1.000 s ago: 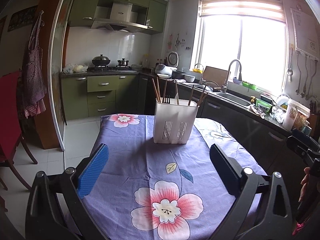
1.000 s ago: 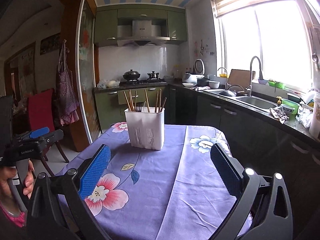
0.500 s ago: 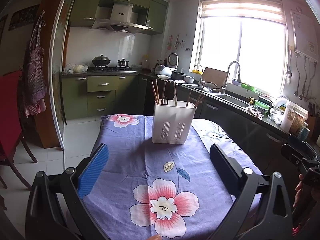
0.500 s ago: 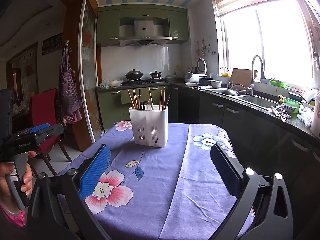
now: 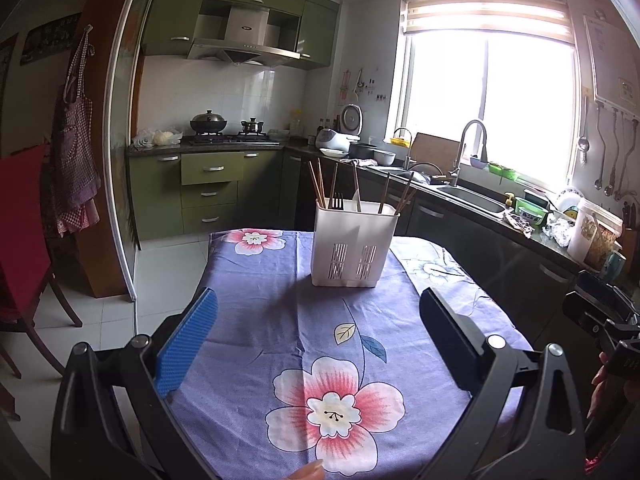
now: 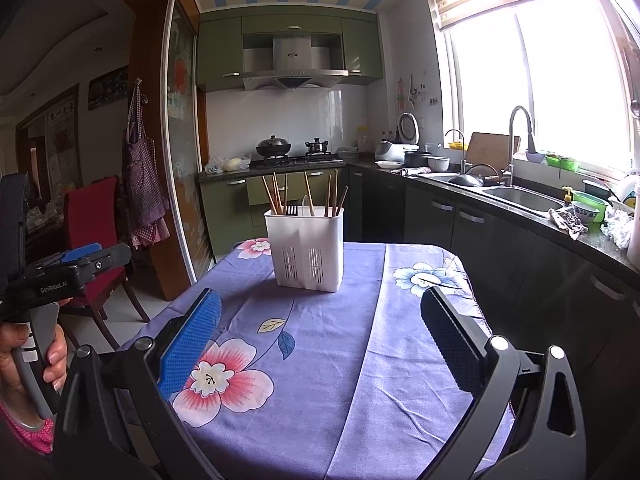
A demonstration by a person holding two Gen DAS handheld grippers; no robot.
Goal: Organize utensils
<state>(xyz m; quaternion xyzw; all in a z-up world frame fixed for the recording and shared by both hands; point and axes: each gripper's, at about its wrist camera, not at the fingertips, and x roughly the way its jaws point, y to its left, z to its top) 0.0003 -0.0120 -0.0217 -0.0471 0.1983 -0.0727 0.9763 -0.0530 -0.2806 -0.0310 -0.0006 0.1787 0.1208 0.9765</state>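
Note:
A white slotted utensil holder (image 5: pixel 352 244) (image 6: pixel 306 246) stands upright on the far half of a table covered with a purple flowered cloth (image 5: pixel 288 320) (image 6: pixel 320 360). Several wooden chopsticks (image 5: pixel 318 186) (image 6: pixel 272 194), a dark fork (image 5: pixel 338 202) and a white spoon (image 5: pixel 357 204) stick out of its top. My left gripper (image 5: pixel 320 340) is open and holds nothing, well short of the holder. My right gripper (image 6: pixel 320 344) is also open and bare, at a similar distance. The left gripper's body (image 6: pixel 68 268), held in a hand, shows at the left edge of the right wrist view.
A dark counter with a sink and tap (image 5: pixel 472 192) (image 6: pixel 520 196) runs along the right under the window. A red chair (image 5: pixel 20 240) (image 6: pixel 92 232) stands left of the table. Green cabinets and a stove with pots (image 5: pixel 208 124) line the far wall.
Both grippers have drawn back slightly and drifted, so the holder sits a little further off; the right view has swung so the holder lies more central. Both stay open.

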